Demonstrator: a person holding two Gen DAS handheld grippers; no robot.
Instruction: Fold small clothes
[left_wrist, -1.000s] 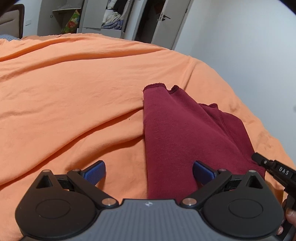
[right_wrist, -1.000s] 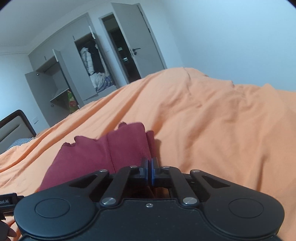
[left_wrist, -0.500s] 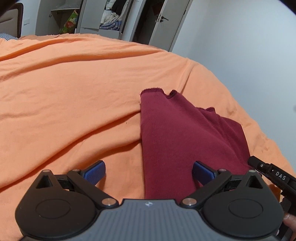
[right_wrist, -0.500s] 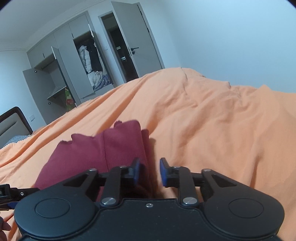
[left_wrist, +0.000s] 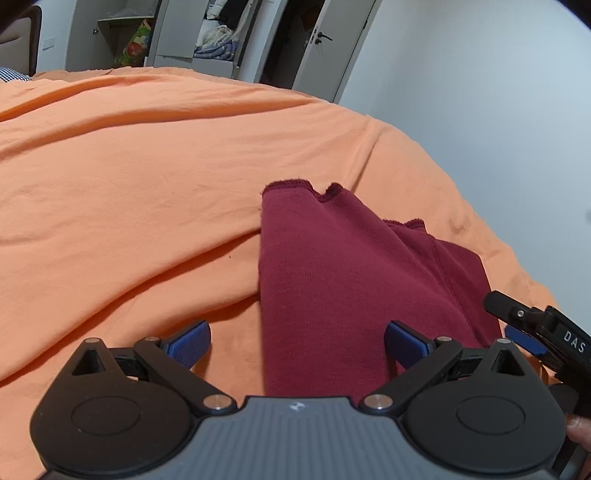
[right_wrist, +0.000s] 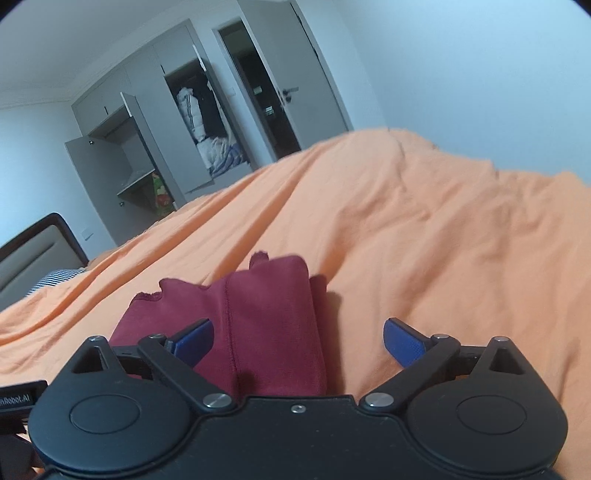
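A: Where is the red cloth (left_wrist: 343, 280)?

B: It lies flat on the orange sheet (left_wrist: 129, 177) on the bed, right in front of both grippers. It is folded into a long strip with layers on top of each other.

A: What does each camera see that the other does not?

B: The left camera looks down on the cloth and shows 2 frayed edges at the far end and a stitched seam on the right layer. It also shows the tip of the right gripper (left_wrist: 524, 338) at the right edge. The right camera sits low. It shows the cloth (right_wrist: 266, 314) from the side, a dark headboard (right_wrist: 33, 258) and the open wardrobe (right_wrist: 162, 125) with clothes inside.

A: How do the jaws stand?

B: The left gripper (left_wrist: 297, 341) has its jaws spread wide, with nothing between the blue pads. One pad is over the sheet and one is over the cloth. The right gripper (right_wrist: 297, 338) is spread wide too, holding nothing.

A: Has anything changed?

B: Yes. 1 second ago the right jaws were pressed together. Half a second ago they were a little apart. Now they are wide. The left jaws are the same as before.

A: What does it all look like?

B: The cloth is soft, dark red knit. The sheet is smooth with big soft wrinkles. The grippers are hard black plastic.
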